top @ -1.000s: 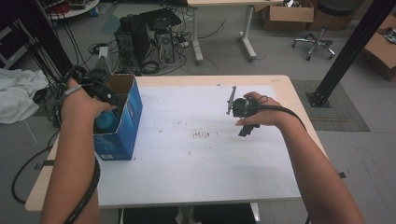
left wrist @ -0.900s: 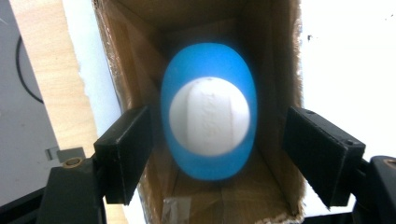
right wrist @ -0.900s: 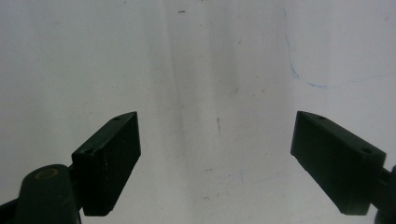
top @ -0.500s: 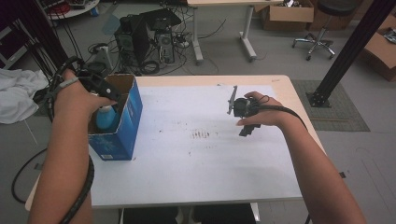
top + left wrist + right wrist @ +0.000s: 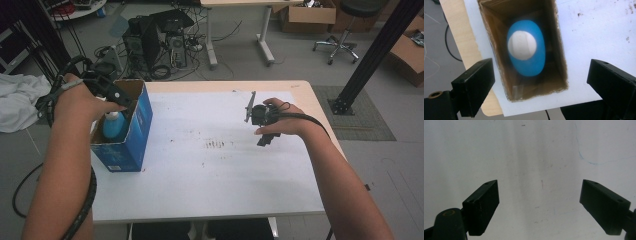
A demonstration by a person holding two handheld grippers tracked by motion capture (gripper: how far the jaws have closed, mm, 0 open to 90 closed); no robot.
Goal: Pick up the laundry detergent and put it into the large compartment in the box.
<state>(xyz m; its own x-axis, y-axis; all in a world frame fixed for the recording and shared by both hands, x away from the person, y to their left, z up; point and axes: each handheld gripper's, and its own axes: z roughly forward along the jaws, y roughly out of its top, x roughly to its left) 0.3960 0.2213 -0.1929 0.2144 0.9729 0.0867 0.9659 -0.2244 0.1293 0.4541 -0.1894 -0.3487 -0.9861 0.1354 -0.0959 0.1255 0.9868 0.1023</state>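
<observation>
Our left gripper (image 5: 534,82) hangs over the open box (image 5: 131,131) at the left of the high view. Its jaws have just been opening and now stand wide apart with nothing between them. The blue bottle (image 5: 526,47) stands inside the box, white cap up, released and apart from both jaws. Our right gripper (image 5: 539,205) is spread open too, held empty over the middle right of the tabletop (image 5: 210,175).

We judge the risk to be small but real. The bottle nearly fills the narrow box, so a jaw that drifts sideways while we lift could catch the cardboard rim and tip or drag the box, which sits close to the tabletop's left edge. The trailing cable (image 5: 80,210) could also snag on that corner.

The tabletop is white and matt, speckled with small dark marks near its middle, with a pale wooden rim. Behind it, on the grey floor, we see computer towers (image 5: 157,42) with tangled leads, a second desk, cardboard boxes and an office chair (image 5: 345,35).
</observation>
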